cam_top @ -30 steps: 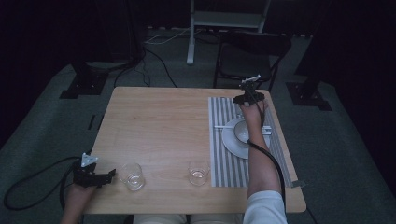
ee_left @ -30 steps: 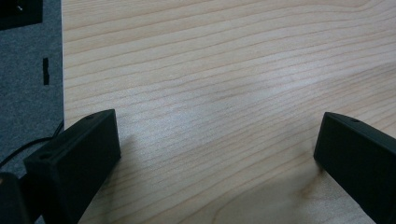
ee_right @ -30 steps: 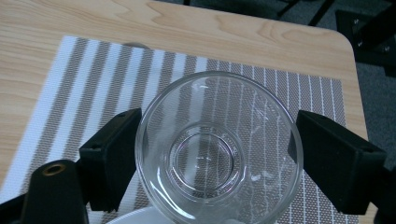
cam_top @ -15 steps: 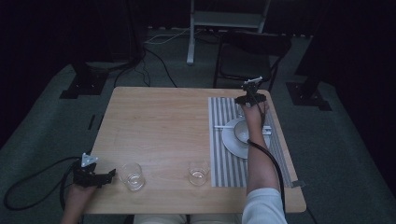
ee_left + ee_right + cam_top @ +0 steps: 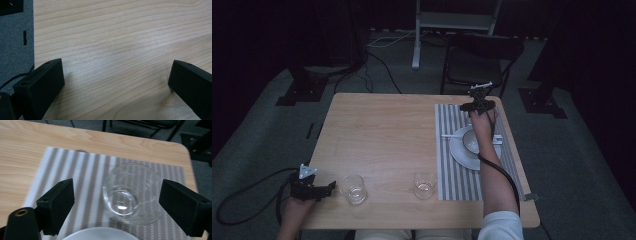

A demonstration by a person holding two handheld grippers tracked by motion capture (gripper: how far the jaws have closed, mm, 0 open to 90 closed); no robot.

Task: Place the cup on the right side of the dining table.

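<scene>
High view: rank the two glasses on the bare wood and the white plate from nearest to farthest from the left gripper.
From the left gripper:
1. Left glass, right beside it at the near left edge.
2. Middle glass, farther right, by the mat's near corner.
3. White plate, on the striped mat at the right.

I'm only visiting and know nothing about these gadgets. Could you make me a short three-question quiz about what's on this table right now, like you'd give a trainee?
1. True or false: the right gripper has its jaws spread wide, with a clear glass standing between them on the striped placemat.
2. How many glasses stand on the bare wood along the near edge of the table in the high view?
3. Which is nearer the left gripper: A) the plate, or B) a glass?

Key: 1 true. 2 two, the second beside the placemat. 3 B.
</scene>
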